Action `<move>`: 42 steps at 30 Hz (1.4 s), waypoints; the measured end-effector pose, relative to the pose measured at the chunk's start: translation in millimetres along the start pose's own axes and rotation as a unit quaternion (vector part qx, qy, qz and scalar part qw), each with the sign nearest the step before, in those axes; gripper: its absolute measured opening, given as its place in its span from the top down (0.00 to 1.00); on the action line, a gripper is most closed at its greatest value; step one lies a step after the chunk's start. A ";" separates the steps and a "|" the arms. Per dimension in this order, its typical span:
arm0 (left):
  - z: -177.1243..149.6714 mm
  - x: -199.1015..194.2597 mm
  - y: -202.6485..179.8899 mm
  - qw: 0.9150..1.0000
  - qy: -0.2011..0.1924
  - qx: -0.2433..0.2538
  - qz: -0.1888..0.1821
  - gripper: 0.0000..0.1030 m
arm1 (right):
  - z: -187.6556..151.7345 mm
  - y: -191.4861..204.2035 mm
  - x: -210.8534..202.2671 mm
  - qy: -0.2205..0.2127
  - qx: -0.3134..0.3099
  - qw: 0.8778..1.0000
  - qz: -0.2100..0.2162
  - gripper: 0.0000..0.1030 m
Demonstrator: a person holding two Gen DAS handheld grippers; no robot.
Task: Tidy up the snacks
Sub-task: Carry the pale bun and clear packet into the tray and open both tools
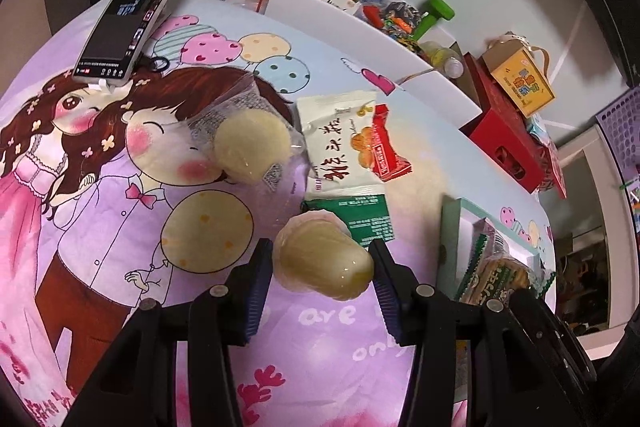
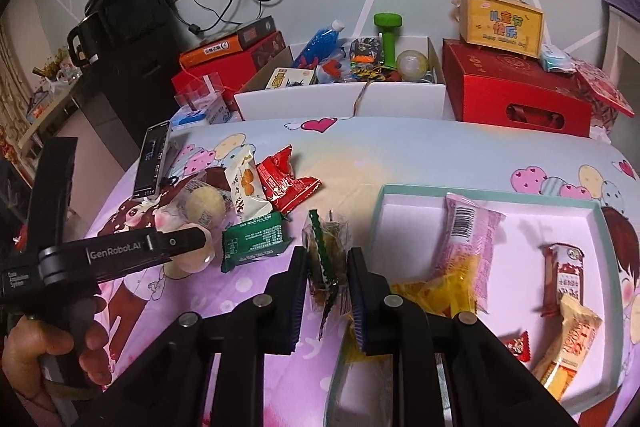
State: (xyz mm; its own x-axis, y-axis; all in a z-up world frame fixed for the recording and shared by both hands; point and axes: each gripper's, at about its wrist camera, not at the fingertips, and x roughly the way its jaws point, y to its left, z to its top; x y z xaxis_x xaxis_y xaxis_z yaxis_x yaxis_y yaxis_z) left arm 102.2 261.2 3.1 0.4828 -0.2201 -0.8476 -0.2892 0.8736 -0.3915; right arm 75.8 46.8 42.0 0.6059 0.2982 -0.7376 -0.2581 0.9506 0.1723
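Observation:
A pale yellow round pastry (image 1: 324, 267) in clear wrap sits between the fingers of my left gripper (image 1: 320, 251), which is shut on it just above the cartoon tablecloth. My right gripper (image 2: 327, 255) is shut on a clear packet with a green serrated edge (image 2: 326, 231), held at the left rim of the teal-edged tray (image 2: 480, 193). In the tray lie a pink packet (image 2: 468, 239), a yellow packet (image 2: 440, 291), a red-brown bar (image 2: 564, 275) and an orange-cream packet (image 2: 568, 347). A second pastry (image 1: 250, 147), a white packet (image 1: 340, 143), a red packet (image 1: 388, 143) and a green packet (image 1: 368, 223) lie loose on the cloth.
A phone (image 1: 128, 27) stands propped at the cloth's far left. Behind the table are red boxes (image 2: 516, 87), a white box of toys (image 2: 340, 95) and a yellow gift box (image 2: 500, 23). A hand (image 2: 40, 355) holds the left gripper's handle.

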 end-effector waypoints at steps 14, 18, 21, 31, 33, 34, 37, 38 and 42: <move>-5.7 -18.6 -34.3 0.999 -0.023 0.047 -0.010 0.51 | -3.7 -16.9 -40.7 -0.039 0.026 0.999 0.016 0.79; -9.7 -22.2 -57.6 0.997 -0.027 0.076 -0.020 0.51 | -3.4 -34.4 -49.0 -0.047 0.050 0.998 0.008 0.79; -13.9 -21.2 -77.3 0.994 -0.023 0.101 -0.029 0.51 | -4.1 -56.5 -57.2 -0.054 0.076 0.996 -0.012 0.79; -46.2 -14.8 -157.8 0.974 -0.015 0.214 -0.067 0.51 | -12.3 -126.5 -84.3 -0.078 0.152 0.982 -0.075 0.79; -52.3 -12.4 -172.0 0.969 -0.014 0.235 -0.072 0.51 | -14.1 -137.0 -88.2 -0.080 0.164 0.980 -0.083 0.79; -55.4 -10.6 -179.4 0.966 -0.013 0.246 -0.074 0.51 | -14.7 -141.1 -89.3 -0.081 0.167 0.979 -0.088 0.79; -63.9 -5.1 -197.4 0.959 -0.011 0.274 -0.077 0.51 | -16.9 -149.0 -91.7 -0.081 0.173 0.977 -0.095 0.79; -66.3 -2.8 -202.5 0.956 -0.010 0.281 -0.078 0.51 | -18.0 -151.7 -92.8 -0.081 0.175 0.977 -0.095 0.79; -76.6 4.5 -217.1 0.948 -0.008 0.307 -0.083 0.51 | -18.9 -156.8 -91.2 -0.079 0.182 0.976 -0.092 0.79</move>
State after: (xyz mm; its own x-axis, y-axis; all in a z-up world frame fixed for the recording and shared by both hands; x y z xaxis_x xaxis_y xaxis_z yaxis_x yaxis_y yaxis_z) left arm 103.8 37.3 56.9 0.4942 -0.3736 -0.7850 0.3249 0.9169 -0.2318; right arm 46.8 -131.1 69.9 0.7325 0.1013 -0.6732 0.1337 0.9482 0.2882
